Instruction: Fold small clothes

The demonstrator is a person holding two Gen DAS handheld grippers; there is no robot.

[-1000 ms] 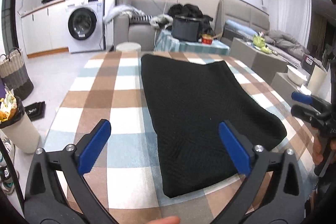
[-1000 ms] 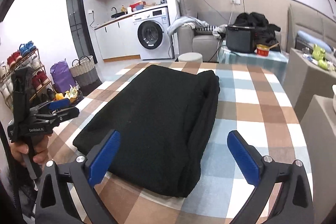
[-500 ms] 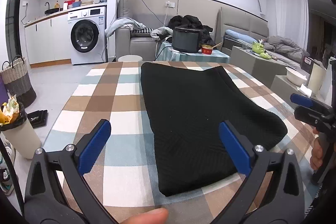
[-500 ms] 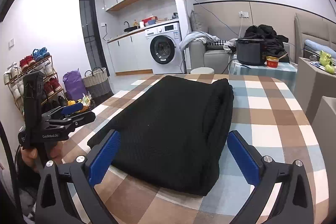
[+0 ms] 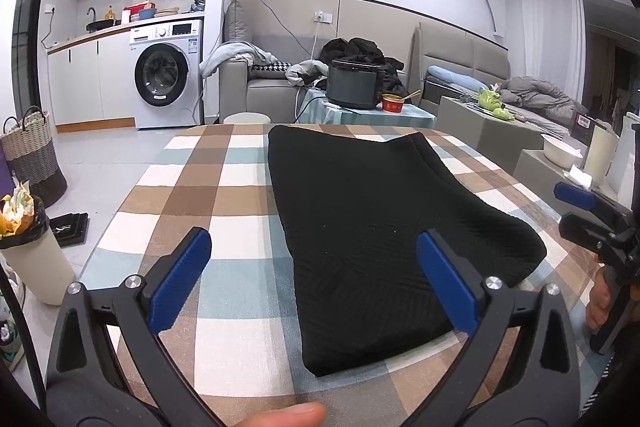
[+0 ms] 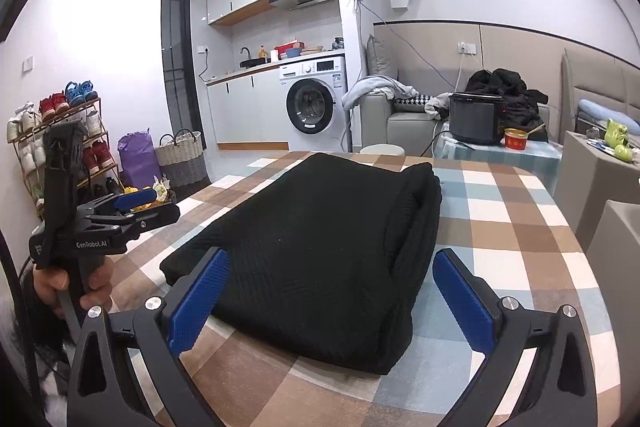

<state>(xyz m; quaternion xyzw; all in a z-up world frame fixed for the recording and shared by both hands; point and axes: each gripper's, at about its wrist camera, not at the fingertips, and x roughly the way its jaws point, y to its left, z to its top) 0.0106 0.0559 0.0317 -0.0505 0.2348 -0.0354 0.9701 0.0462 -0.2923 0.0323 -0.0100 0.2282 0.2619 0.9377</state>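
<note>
I have the left gripper and right gripper both with jaws spread, holding nothing. The folded black garment lies on the checked worktop at 12 o'clock. Snagging its thick 3 o'clock edge could unroll the fold.

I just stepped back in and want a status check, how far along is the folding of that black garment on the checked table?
Done: the black garment lies folded in a neat stacked rectangle on the checked tablecloth. In hand: nothing; the left gripper and right gripper both hang above the table, jaws open and empty. Left: at most another fold or moving it aside; no other small clothes show on the table.
</note>
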